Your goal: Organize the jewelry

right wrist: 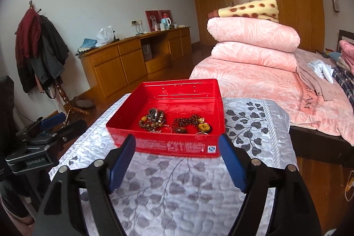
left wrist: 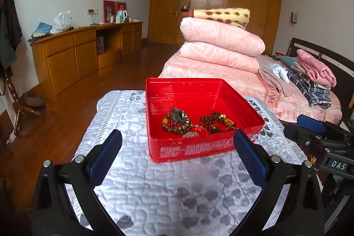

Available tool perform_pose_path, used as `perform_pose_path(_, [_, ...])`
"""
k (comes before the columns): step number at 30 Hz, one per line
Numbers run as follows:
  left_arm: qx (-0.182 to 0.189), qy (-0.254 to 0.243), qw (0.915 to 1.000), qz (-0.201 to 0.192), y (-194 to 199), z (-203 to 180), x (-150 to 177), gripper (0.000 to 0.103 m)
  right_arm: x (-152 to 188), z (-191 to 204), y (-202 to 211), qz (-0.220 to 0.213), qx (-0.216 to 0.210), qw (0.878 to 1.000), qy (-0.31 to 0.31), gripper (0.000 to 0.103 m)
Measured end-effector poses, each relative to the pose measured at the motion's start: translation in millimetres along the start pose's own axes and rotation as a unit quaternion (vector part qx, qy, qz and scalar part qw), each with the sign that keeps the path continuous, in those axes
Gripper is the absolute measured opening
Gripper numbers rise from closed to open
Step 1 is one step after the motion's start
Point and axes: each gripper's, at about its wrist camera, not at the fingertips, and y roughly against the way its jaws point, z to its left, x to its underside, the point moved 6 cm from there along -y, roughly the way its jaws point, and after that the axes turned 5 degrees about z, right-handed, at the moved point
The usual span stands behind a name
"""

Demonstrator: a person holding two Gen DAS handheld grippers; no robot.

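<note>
In the frame centre, the red box [left wrist: 199, 121] holds all jewelry [left wrist: 177, 121]; both grippers [left wrist: 177, 147] [right wrist: 177, 149] are spread and empty, so sorting seems finished.

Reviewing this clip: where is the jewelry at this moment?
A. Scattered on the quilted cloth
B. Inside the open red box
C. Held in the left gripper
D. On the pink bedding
B: the beaded bracelets and the dark bead necklace lie on the floor of the open red box, and both grippers are empty.

Glossy red plastic box [left wrist: 199, 143] sits on a quilted, satiny cloth cover [left wrist: 154, 191].
</note>
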Motion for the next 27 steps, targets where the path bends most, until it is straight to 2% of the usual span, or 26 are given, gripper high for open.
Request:
perform_pose_path(4, [-0.006,0.000,0.9999,-0.015,20.6,-0.9,8.3,0.097,8.0,8.2,18.6,-0.012,0.002,1.000,0.006,0.078])
perform_pose_path(6, [-0.013,0.000,0.9996,-0.023,29.7,-0.1,11.3,0.097,10.7,10.0,26.4,-0.019,0.006,1.000,0.007,0.084])
perform_pose_path(15, [-0.026,-0.016,0.9979,-0.057,65.0,-8.4,21.4,0.097,17.2,18.1,59.7,-0.058,0.018,0.998,0.025,0.097])
perform_pose_path(27, [-0.030,-0.050,0.9951,-0.081,100.9,-30.5,33.6,0.097,28.1,26.8,93.4,-0.090,0.009,0.996,0.029,0.097])
